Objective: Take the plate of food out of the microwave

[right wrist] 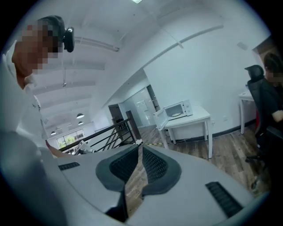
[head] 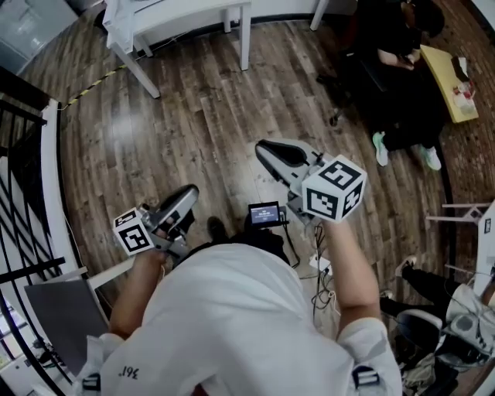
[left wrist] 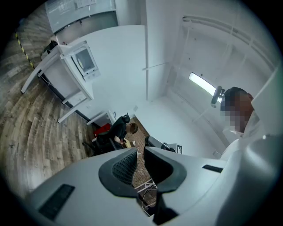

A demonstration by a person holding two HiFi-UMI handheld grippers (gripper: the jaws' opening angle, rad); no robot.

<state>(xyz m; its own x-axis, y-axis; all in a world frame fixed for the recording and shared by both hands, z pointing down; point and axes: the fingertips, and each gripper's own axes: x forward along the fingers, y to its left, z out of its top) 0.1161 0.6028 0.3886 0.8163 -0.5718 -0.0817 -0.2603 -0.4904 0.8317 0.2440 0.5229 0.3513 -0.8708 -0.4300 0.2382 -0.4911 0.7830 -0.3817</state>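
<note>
A white microwave [right wrist: 177,109] stands on a white table [right wrist: 196,118] far across the room, its door [right wrist: 160,118] swung open. Something pale lies inside it, too small to make out. In the left gripper view the same microwave [left wrist: 84,59] shows far off and tilted. My right gripper [head: 263,147] [right wrist: 139,148] is raised in front of me, jaws only a thin slit apart and nothing between them. Lower at my left, my left gripper [head: 189,192] [left wrist: 140,150] has a narrow gap between its jaws and holds nothing. Both grippers are well away from the table [head: 193,19].
Wooden floor [head: 201,116] lies between me and the table. A person in black sits on an office chair [head: 402,69] at the right by a small desk [head: 452,77]. A black railing [head: 23,193] runs along the left. Cables [head: 321,267] lie by my feet.
</note>
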